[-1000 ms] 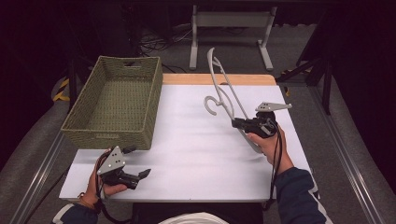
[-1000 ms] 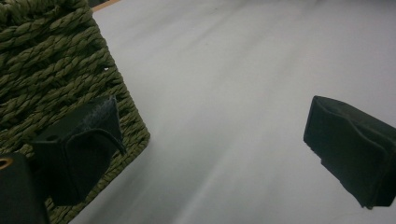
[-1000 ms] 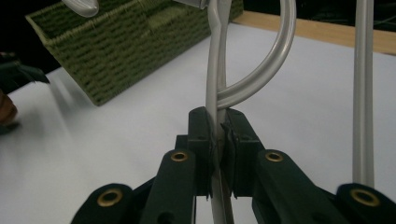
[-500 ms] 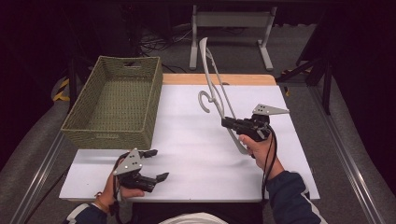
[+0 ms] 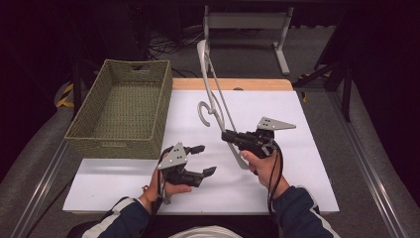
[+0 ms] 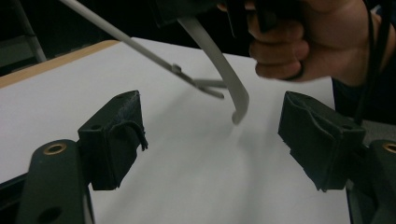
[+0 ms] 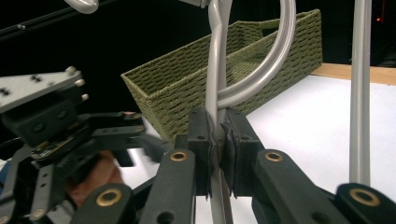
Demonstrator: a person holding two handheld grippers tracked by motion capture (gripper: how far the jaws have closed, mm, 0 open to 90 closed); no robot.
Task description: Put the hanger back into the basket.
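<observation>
Right hand-held gripper (image 7: 215,140) clamped on grey clothes hanger (image 5: 214,99), raised above the worktop (image 5: 297,129); left hand-held gripper (image 6: 210,140) open, empty, just beside hanger's lower tip.

A woven green basket (image 5: 124,111) (its hollow bare) is set at the white table's (image 5: 307,148) far left.

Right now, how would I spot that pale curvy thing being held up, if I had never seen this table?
Start at the white table, with the green woven basket on its left. Right of the basket, the right gripper is clamped on a pale grey clothes hanger, lifted and tilted above the tabletop. It is the one thin, curved piece with a hook.
</observation>
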